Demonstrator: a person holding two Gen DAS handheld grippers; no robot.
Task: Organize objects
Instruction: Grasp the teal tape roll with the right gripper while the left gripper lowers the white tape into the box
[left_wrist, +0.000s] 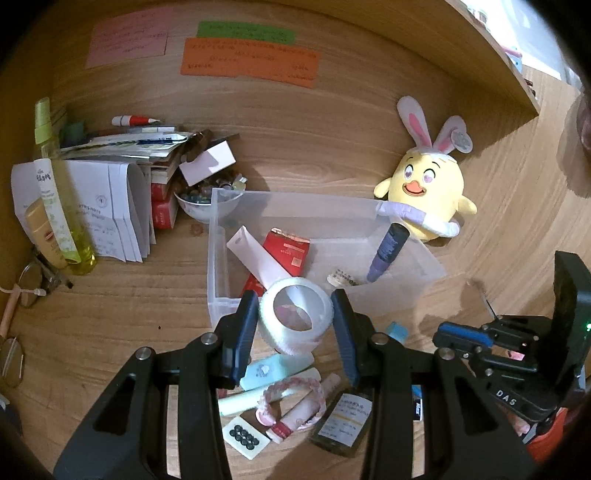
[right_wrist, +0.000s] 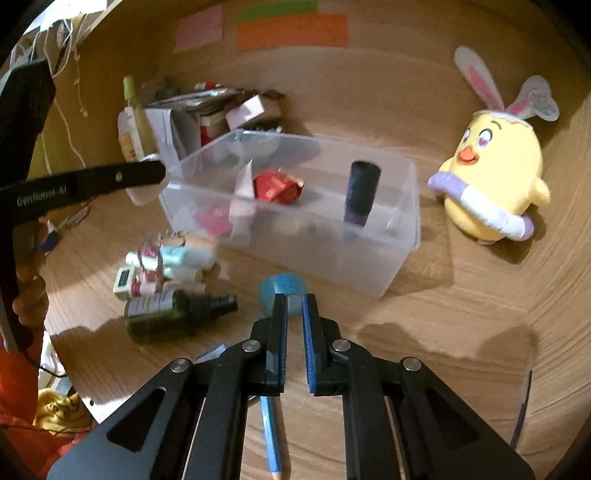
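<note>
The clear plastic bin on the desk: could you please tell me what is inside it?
Inside the clear plastic bin lie a white tube, a red packet, a dark purple bottle leaning on the wall, and a small patterned item. The tape roll hides the near corner.

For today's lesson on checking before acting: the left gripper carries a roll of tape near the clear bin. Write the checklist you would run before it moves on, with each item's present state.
1. Roll of tape sits between the left gripper pads, both sides touching: ok.
2. Clear bin is upright with its top open: ok.
3. Free floor space in the bin beside the red packet and purple bottle: ok.
4. Roll is already over the bin opening: cannot tell.
5. Right gripper is shut and clear of the bin: ok.
6. Right gripper holds the blue thing at its tips: cannot tell.
</note>
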